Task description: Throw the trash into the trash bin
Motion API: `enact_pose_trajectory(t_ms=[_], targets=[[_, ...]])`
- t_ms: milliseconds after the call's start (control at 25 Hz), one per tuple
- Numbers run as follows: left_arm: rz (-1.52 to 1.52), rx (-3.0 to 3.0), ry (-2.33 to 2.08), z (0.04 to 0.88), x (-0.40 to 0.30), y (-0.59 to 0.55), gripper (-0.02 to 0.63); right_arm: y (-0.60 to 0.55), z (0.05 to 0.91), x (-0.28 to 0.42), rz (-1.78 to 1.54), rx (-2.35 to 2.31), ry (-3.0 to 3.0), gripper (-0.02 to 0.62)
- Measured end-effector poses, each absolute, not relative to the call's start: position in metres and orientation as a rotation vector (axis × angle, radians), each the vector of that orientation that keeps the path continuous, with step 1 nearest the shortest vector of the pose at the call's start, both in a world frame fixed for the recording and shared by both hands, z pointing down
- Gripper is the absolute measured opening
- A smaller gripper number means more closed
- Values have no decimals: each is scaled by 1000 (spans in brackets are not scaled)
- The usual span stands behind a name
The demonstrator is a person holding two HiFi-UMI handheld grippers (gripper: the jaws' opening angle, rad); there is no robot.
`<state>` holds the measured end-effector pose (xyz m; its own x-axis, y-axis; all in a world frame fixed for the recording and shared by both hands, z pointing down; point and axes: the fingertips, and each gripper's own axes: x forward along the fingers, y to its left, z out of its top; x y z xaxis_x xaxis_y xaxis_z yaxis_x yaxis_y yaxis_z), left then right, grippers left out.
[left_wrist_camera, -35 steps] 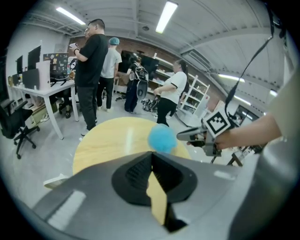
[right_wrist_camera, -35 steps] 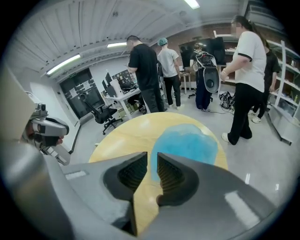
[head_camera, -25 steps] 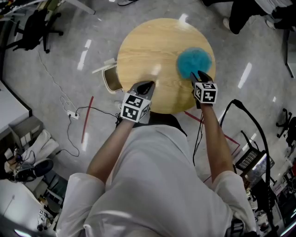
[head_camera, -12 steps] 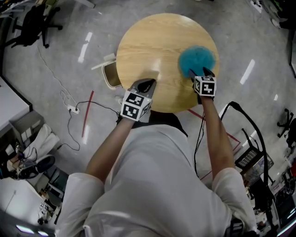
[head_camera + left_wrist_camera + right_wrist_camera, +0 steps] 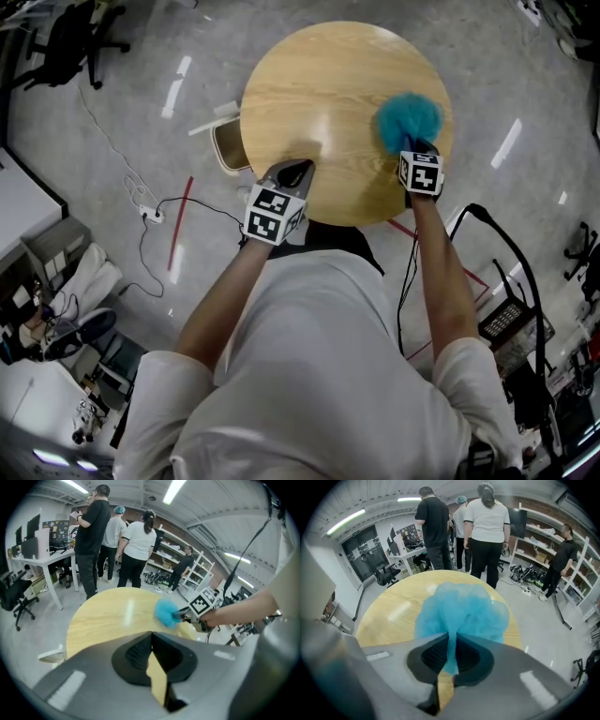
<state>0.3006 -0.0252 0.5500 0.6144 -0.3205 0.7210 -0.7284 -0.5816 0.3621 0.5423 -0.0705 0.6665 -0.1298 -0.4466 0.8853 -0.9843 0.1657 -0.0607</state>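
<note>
On the far right part of the round wooden table point(image 5: 309, 84) sits the blue mesh puff point(image 5: 409, 120), the only thing on the tabletop, and our right gripper point(image 5: 412, 146) comes at it from the near side, pointing steeply down. Seen along the right gripper point(image 5: 451, 652) itself, the jaws have just been closing and now pinch a thin tuft at the near edge of the puff point(image 5: 461, 613), while the rest of it billows out beyond the pads and rests on the wood point(image 5: 389, 613). Our left gripper point(image 5: 295, 172) hangs over the near edge of the table, well apart from the puff. In its own view the left gripper point(image 5: 151, 641) has its jaws brought together at the tips with nothing between them (only the pale tabletop shows through the wedge-shaped gap lower down). That same view looks across the table point(image 5: 108, 616) to the puff point(image 5: 165, 612), with the right gripper's marker cube point(image 5: 202, 603) just beside it. The trash bin point(image 5: 225, 155), a small cream one, stands on the grey floor just beside the table's left edge, partly tucked under it. A cable point(image 5: 187, 220) trails across the floor on our left, and several people point(image 5: 487, 527) stand beyond the table with their backs to us.
</note>
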Motion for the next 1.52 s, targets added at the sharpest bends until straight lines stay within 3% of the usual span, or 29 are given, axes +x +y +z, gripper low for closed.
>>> enact_pose_trajectory(t_ms=[1040, 1520], targets=[[720, 2240, -943, 513, 258, -4, 5, -51, 588, 524, 756, 1448, -1799, 5], [660, 2235, -1027, 498, 214, 12, 5, -38, 561, 475, 704, 1412, -1877, 5]])
